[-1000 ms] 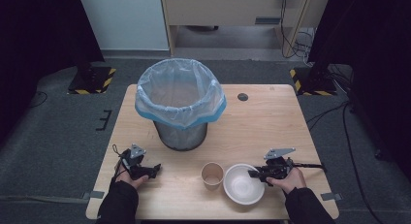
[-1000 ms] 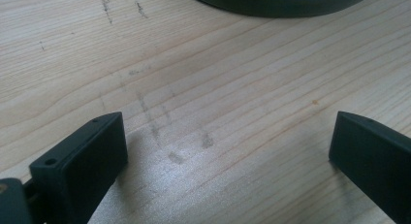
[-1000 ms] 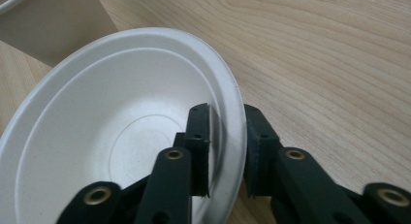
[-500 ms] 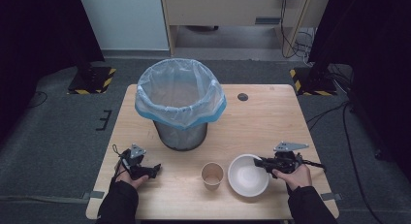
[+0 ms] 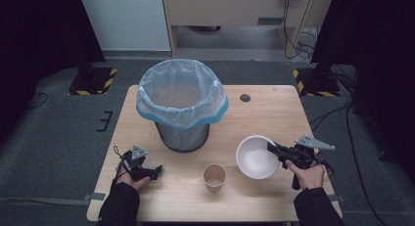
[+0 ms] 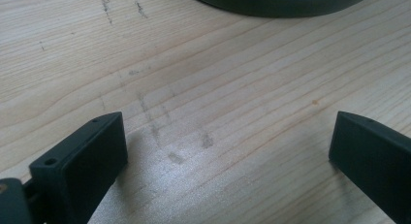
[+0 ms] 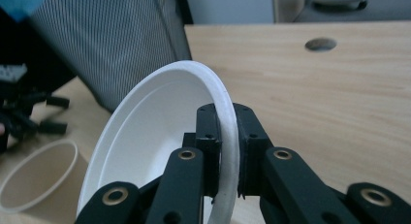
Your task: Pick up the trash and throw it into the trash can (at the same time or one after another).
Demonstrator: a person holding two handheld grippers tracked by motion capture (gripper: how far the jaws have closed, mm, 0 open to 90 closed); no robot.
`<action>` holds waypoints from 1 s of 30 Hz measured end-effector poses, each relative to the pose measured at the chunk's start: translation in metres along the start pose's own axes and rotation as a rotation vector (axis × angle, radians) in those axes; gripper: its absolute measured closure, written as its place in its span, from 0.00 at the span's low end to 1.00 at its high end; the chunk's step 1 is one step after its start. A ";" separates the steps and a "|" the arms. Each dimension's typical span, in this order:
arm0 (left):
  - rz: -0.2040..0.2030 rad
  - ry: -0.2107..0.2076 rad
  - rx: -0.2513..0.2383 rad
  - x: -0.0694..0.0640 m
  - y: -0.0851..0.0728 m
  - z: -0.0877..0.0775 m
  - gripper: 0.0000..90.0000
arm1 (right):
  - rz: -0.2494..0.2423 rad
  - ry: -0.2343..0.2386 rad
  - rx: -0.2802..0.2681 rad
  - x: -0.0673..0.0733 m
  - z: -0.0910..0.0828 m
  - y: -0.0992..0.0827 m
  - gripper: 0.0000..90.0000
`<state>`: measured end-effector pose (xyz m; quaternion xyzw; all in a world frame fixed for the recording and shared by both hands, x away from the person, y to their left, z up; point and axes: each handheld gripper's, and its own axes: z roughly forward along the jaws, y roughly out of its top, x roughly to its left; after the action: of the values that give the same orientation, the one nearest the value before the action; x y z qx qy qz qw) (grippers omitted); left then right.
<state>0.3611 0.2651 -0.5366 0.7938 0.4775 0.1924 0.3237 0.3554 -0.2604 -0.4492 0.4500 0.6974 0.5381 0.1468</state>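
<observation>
High view: white bowl (image 5: 256, 157) tilts toward bin (image 5: 182, 104).

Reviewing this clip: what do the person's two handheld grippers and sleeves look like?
Both grippers are black. The left gripper has blocky, flat-faced black jaws with small screw holes and a grey three-cornered plate on top. The right gripper has black linkage arms with brass-coloured pivot pins, a larger grey three-cornered plate, and a black cable trailing beside it. Both forearms wear dark sleeves.
</observation>
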 end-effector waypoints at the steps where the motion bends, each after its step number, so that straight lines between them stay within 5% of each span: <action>1: 0.000 0.000 0.000 0.000 0.000 0.000 0.00 | 0.006 -0.006 -0.024 -0.001 -0.002 0.002 0.92; 14: 0.000 0.001 0.000 0.000 0.000 0.000 0.00 | 0.041 -0.018 -0.208 0.003 -0.017 0.021 0.92; 30: 0.000 0.001 0.000 0.000 0.000 0.000 0.00 | 0.111 0.040 -0.386 0.010 -0.027 0.056 0.92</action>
<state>0.3611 0.2651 -0.5366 0.7937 0.4775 0.1927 0.3237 0.3575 -0.2691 -0.3867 0.4406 0.5581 0.6780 0.1864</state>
